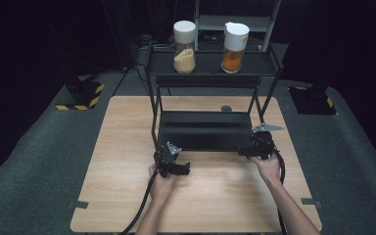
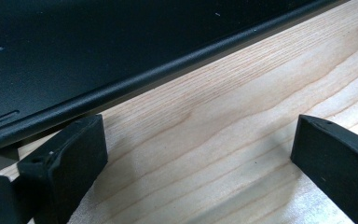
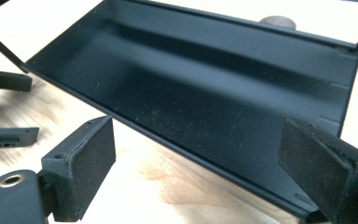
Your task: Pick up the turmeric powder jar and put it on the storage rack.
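My right gripper [image 1: 247, 149] and left gripper [image 1: 182, 169], both wide and empty, hover at the lower tray [image 1: 203, 128] of the black rack [image 1: 152, 98] on the bench [image 1: 127, 147]. Catching the tray's lip could jolt the rack and topple the two spice jars [image 1: 184, 47] above; the rack's legs crowd my approach.

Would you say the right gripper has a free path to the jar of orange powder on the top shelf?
Probably yes. The right gripper is open and empty, low by the bottom shelf. The jar of orange powder stands uncovered on the top shelf, above and behind it, with nothing in front; it must lift over the shelf's front edge.
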Action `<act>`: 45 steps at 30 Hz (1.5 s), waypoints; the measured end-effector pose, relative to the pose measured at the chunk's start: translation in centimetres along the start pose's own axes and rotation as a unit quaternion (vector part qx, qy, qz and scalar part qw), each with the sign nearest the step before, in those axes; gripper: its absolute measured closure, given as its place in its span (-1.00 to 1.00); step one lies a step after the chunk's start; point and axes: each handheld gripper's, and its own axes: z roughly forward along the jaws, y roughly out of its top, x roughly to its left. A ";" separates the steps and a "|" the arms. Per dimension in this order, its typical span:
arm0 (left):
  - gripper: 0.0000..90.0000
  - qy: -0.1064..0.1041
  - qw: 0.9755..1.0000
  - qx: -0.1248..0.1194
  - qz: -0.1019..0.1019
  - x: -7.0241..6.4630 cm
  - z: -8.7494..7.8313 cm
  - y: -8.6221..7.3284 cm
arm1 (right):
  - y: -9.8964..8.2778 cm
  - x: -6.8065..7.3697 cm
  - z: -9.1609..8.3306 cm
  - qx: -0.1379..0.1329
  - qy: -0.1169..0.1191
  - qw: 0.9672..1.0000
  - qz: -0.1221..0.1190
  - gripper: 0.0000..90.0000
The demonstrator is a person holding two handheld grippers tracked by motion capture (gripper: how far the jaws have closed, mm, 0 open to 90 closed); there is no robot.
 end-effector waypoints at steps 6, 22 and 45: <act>-0.92 0.000 1.000 0.000 0.000 0.0 0.0 0.0 | -0.8 0.2 0.9 0.010 -0.005 1.000 0.000 -0.76; -0.92 0.000 1.000 0.001 0.001 0.0 0.0 0.0 | -2.2 1.4 3.1 0.036 -0.038 0.999 -0.009 -0.76; -0.92 0.001 1.000 0.001 0.001 0.0 0.0 0.0 | -3.8 1.9 4.5 0.042 -0.045 0.998 -0.019 -0.79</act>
